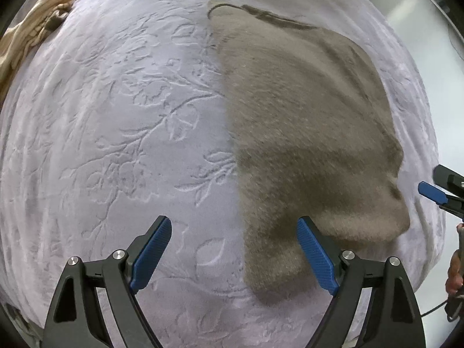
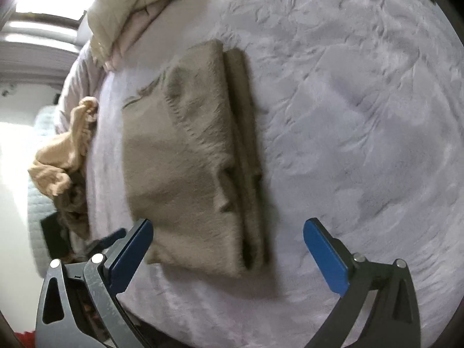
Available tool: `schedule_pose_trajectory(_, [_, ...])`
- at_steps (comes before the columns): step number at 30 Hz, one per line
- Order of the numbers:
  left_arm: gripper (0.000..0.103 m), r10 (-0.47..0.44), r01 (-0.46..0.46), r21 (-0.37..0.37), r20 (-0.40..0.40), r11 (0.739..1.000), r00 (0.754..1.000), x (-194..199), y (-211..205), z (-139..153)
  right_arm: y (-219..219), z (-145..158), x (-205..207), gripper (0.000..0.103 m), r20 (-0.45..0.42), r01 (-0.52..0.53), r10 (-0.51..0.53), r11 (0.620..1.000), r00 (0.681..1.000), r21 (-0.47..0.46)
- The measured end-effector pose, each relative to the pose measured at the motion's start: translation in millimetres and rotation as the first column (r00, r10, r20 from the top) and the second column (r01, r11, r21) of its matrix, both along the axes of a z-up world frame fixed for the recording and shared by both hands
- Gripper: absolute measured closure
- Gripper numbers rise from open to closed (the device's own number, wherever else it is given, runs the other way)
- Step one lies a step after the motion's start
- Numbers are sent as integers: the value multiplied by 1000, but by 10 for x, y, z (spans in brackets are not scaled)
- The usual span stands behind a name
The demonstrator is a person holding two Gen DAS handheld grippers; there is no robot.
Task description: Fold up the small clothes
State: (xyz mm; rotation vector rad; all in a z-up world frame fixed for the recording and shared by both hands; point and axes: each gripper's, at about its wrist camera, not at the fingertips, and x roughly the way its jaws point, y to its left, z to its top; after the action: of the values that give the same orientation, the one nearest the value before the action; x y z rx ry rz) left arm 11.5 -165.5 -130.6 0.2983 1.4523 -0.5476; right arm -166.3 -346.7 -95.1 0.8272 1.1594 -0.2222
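Both claws hang released over a bed: the left claw [image 1: 235, 249] points straight down with its ribbed blue pads spread, one above bare blanket and the other above the near edge of a folded taupe garment [image 1: 304, 133], gripping nothing. The right claw [image 2: 227, 249], its smooth blue pads set wide, frames the near end of the same fuzzy, knit-like garment [image 2: 185, 150] without touching it. The piece lies flat in a rough rectangle, a stitched seam running down its top layer and stacked folded layers showing along one long side. Beneath it spreads a plush lilac blanket [image 1: 116, 116] embossed with leaves and branches. Farther off, a crumpled tan garment [image 2: 63, 156] sits near the bed's edge, and a quilted beige comforter [image 2: 130, 5] is bunched beyond.
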Motion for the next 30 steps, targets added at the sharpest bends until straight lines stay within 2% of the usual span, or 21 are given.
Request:
schedule_pose_trajectory(2, [14, 9, -9, 6, -3, 1000, 1000, 59, -11, -24, -62, 26, 45, 0, 4, -13, 13, 1000, 1000, -22])
schedule_pose_trajectory(6, [14, 12, -12, -2, -2, 1000, 1000, 146, -62, -26, -193, 20, 134, 0, 31, -22, 21, 999, 999, 27])
schedule_pose_trajectory(11, [14, 15, -15, -30, -8, 999, 1000, 220, -129, -9, -328, -26, 329, 0, -6, -47, 48, 998, 999, 43])
schedule_pose_trajectory(17, [14, 7, -10, -95, -29, 995, 1000, 385, -208, 15, -442, -85, 495, 0, -25, -72, 73, 996, 997, 44])
schedule_pose_trajectory(20, [14, 2, -7, -162, -33, 987, 999, 449, -219, 35, -472, -123, 553, 0, -21, -85, 87, 995, 996, 59])
schedule_pose_trajectory(30, [14, -16, -32, -291, -162, 956, 987, 659, -201, -143, -573, -243, 758, 0, 61, -148, 140, 977, 988, 154])
